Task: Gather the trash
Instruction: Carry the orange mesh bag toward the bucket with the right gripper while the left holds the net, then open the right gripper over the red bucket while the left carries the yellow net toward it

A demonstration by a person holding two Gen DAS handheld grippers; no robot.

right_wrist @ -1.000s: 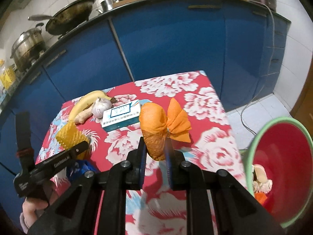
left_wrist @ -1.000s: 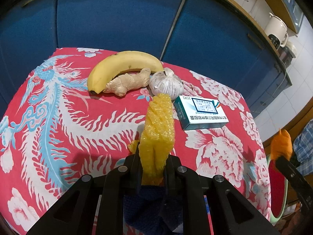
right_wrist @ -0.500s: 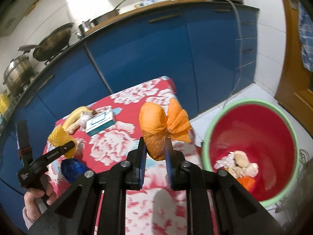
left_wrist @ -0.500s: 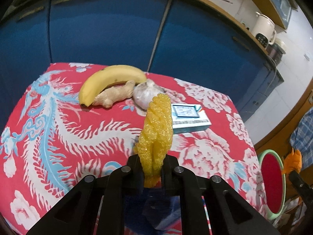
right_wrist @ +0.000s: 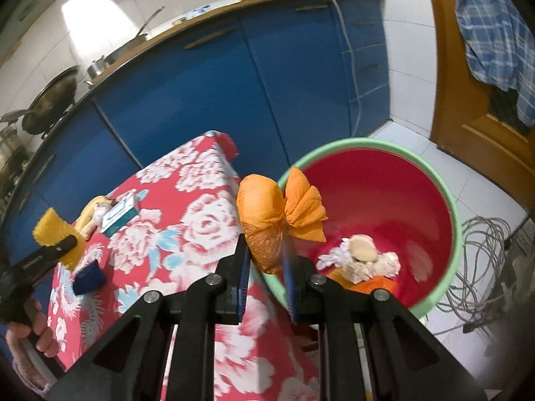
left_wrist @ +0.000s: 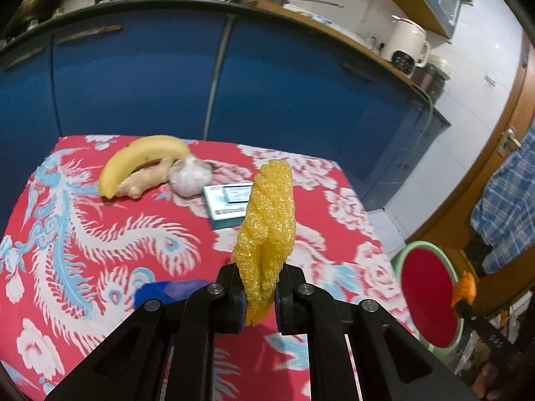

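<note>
My left gripper (left_wrist: 260, 295) is shut on a yellow foam net (left_wrist: 267, 224) that stands upright above the red flowered tablecloth (left_wrist: 83, 220). My right gripper (right_wrist: 265, 264) is shut on a crumpled orange wrapper (right_wrist: 264, 210), held at the table's right edge beside the rim of the red bin with a green rim (right_wrist: 378, 197). The bin holds white and orange scraps (right_wrist: 361, 260). In the left wrist view the bin (left_wrist: 428, 287) sits low right with the orange wrapper (left_wrist: 464, 289) at its edge. The right wrist view shows the left gripper (right_wrist: 57, 244) with the foam net (right_wrist: 53, 230) far left.
A banana (left_wrist: 140, 158), ginger root (left_wrist: 147, 180), garlic bulb (left_wrist: 190, 175) and small white box (left_wrist: 227, 202) lie at the table's far side. A blue scrap (right_wrist: 89, 275) lies near the front. Blue cabinets (left_wrist: 140, 77) stand behind. Cables (right_wrist: 485, 260) coil on the floor right of the bin.
The left gripper rose and drew back with the foam net. The right gripper swung rightward with the orange wrapper, from over the table to the bin's rim.
</note>
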